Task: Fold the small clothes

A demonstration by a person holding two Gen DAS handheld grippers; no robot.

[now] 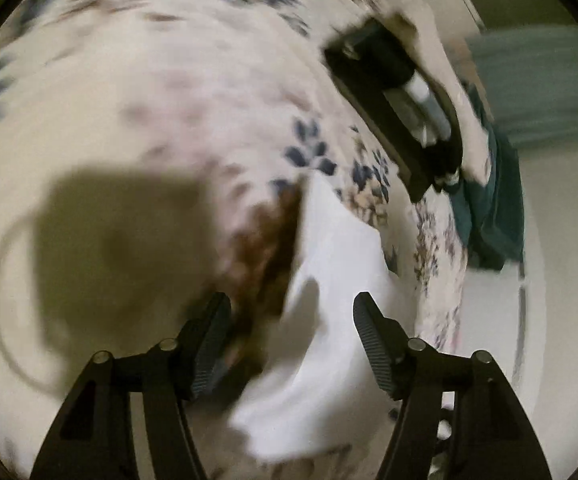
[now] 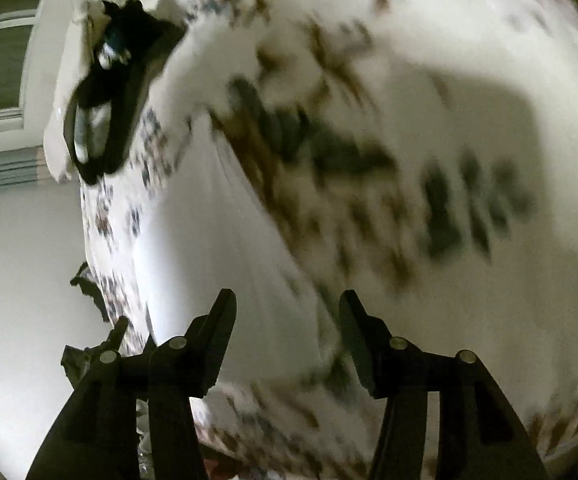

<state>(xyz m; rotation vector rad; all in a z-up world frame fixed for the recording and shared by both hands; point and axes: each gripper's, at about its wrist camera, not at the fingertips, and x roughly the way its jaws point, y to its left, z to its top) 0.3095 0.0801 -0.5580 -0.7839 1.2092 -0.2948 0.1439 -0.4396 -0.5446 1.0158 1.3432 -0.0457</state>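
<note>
White cloth (image 1: pixel 329 320) lies on the floral bedspread (image 1: pixel 169 80) between the left gripper (image 1: pixel 291 320)'s parted fingers — right gripper (image 2: pixel 287 316) likewise apart, empty.

Matt white cloth (image 1: pixel 329 280), ribbed tong pads (image 1: pixel 373 344)

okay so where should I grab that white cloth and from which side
Take the white cloth by its raised pointed corner, coming down from above with the left gripper, whose open fingers already straddle it. That corner stands up off the floral sheet; the rest lies flat and blurred.
</note>
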